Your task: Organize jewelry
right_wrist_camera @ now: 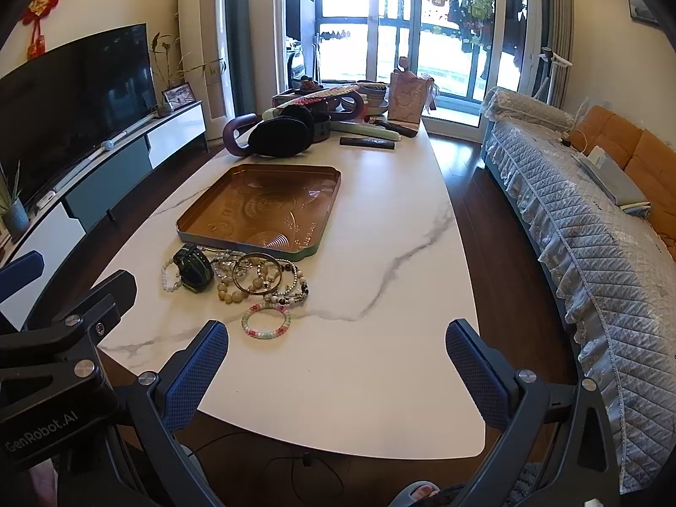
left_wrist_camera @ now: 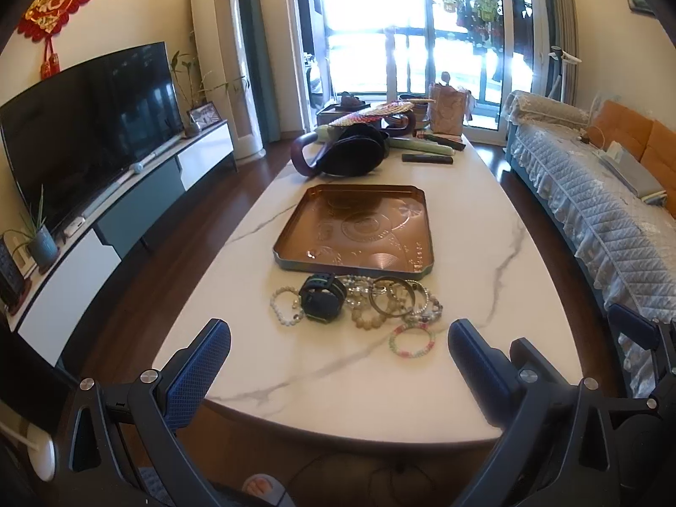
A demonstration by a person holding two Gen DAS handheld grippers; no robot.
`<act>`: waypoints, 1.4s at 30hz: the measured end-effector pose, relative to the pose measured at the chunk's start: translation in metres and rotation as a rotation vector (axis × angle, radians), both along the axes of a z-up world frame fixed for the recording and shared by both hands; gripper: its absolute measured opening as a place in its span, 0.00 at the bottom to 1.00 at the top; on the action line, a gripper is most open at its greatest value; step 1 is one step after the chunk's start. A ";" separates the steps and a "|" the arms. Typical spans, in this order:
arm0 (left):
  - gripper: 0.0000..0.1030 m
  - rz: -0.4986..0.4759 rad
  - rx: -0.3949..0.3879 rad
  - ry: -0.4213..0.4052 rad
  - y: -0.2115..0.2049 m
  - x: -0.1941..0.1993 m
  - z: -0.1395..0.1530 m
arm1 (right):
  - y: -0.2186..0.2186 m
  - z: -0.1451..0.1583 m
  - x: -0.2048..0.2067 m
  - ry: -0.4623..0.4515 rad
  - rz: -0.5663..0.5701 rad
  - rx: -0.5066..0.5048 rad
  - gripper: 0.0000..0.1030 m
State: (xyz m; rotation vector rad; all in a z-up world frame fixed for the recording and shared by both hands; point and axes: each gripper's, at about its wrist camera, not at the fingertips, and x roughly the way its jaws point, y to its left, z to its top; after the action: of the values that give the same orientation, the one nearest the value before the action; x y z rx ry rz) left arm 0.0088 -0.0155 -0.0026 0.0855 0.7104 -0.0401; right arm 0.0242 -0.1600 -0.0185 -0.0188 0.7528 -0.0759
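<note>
Bracelets (left_wrist_camera: 382,302) lie heaped ahead of both released claws; left claw (left_wrist_camera: 338,357) should single out the watch (left_wrist_camera: 323,298), right claw (right_wrist_camera: 337,355) the pastel bracelet (right_wrist_camera: 266,320).

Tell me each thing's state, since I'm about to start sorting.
Left gripper: open, holding nothing.
Right gripper: open, holding nothing.
Tray: empty, flat on the table.
Watch: on the table, strap looped.
Bracelets: piled beside the watch.
Pastel bracelet: lying flat, apart from the pile.
TV: off.
</note>
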 end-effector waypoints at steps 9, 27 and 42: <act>0.99 0.013 0.018 0.000 -0.006 -0.003 0.002 | -0.006 0.001 -0.003 -0.010 0.001 0.025 1.00; 0.99 0.062 0.040 -0.018 -0.006 -0.017 0.013 | -0.007 0.007 -0.010 -0.036 0.051 0.072 1.00; 0.99 0.076 0.025 -0.006 -0.005 -0.011 0.018 | -0.008 0.010 -0.004 -0.028 0.051 0.097 1.00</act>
State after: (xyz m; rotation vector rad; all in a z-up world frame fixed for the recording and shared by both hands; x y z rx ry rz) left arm -0.0019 -0.0200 0.0149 0.0823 0.7076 0.0415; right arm 0.0198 -0.1684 -0.0088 0.0549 0.7265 0.0087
